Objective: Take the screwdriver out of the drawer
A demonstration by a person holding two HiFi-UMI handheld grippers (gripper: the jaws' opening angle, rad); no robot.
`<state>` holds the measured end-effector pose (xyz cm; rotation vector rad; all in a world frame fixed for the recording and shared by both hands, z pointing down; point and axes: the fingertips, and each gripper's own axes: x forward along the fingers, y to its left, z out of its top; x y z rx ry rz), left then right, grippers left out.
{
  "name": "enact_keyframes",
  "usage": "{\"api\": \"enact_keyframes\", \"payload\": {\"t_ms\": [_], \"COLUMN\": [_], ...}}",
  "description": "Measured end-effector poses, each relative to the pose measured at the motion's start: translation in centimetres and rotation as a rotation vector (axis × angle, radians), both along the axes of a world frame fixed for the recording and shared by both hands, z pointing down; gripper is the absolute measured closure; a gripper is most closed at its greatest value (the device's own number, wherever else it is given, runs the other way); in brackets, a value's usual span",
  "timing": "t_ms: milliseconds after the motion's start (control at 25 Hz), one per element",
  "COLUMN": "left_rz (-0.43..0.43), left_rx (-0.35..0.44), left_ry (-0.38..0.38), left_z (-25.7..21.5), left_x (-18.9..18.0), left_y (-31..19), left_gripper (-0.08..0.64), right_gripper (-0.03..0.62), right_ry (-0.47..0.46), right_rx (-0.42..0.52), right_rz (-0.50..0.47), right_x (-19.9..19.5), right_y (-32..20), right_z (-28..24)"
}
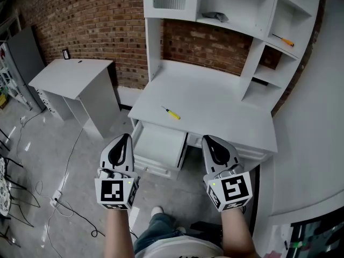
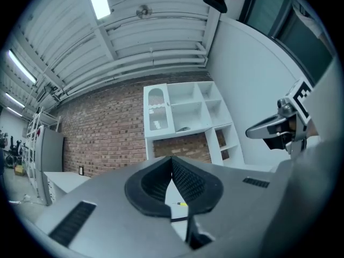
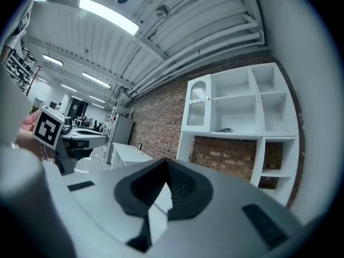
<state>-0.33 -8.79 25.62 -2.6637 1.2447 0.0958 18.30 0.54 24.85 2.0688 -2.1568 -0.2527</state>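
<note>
A small yellow-handled screwdriver [image 1: 172,113] lies on the white desk top [image 1: 215,106]; in the left gripper view the screwdriver [image 2: 183,203] shows as a sliver below the jaw tips. Under the desk's front edge the white drawer [image 1: 158,144] stands pulled open, and its visible floor looks bare. My left gripper [image 1: 126,137] hovers in front of the drawer's left side, shut with nothing in it. My right gripper [image 1: 206,139] hovers at the drawer's right side, also shut and empty. Both point towards the desk, side by side and roughly level.
The hutch [image 1: 236,15] above the desk holds a grey object [image 1: 216,16] on one shelf and an orange-handled tool [image 1: 284,40] on a right shelf. A second small white table [image 1: 75,77] stands to the left. Cables [image 1: 64,203] trail over the floor.
</note>
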Motion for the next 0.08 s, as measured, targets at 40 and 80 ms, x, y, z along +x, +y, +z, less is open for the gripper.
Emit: {"api": "enact_keyframes", "payload": {"t_ms": [40, 80], "left_rz": [0.005, 0.009], "left_rx": [0.004, 0.009], "left_ry": [-0.003, -0.006], "left_z": [-0.18, -0.36], "left_x": [0.18, 0.34], "left_y": [0.39, 0.77], "left_gripper": [0.547, 0.546], "right_gripper": [0.583, 0.583], "right_ry": [-0.002, -0.006], "right_rx": [0.000, 0.000], "right_rz": [0.004, 0.009], "right_x": [0.10, 0.20], "right_y": [0.40, 0.80], "right_z": [-0.02, -0.03]}}
